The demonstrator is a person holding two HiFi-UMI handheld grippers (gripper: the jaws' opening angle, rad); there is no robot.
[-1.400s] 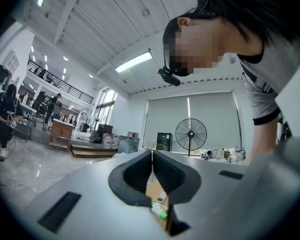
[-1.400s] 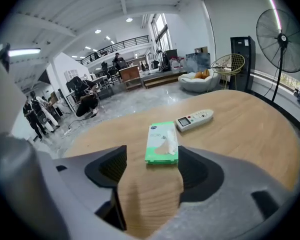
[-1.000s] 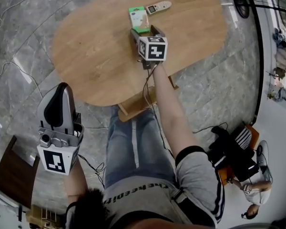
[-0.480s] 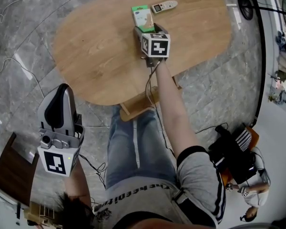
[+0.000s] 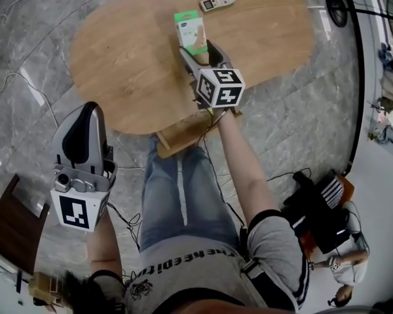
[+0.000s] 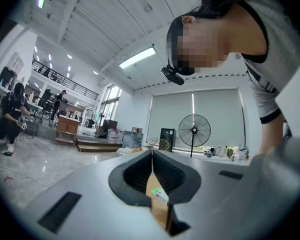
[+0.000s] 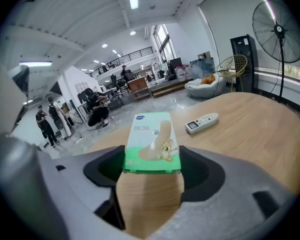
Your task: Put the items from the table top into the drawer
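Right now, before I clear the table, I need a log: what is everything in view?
table: one, light wood, oval, centre.
box: one, green and white, over the table, held between the right gripper's jaws.
remote control: one, pale grey, on the table beyond the box.
drawer: one, light wood, sticking out under the table's near edge.
fan: one, black, standing past the table.
left gripper: one, grey, jaws together, empty, off the table.
right gripper: one, grey, closed on the box.
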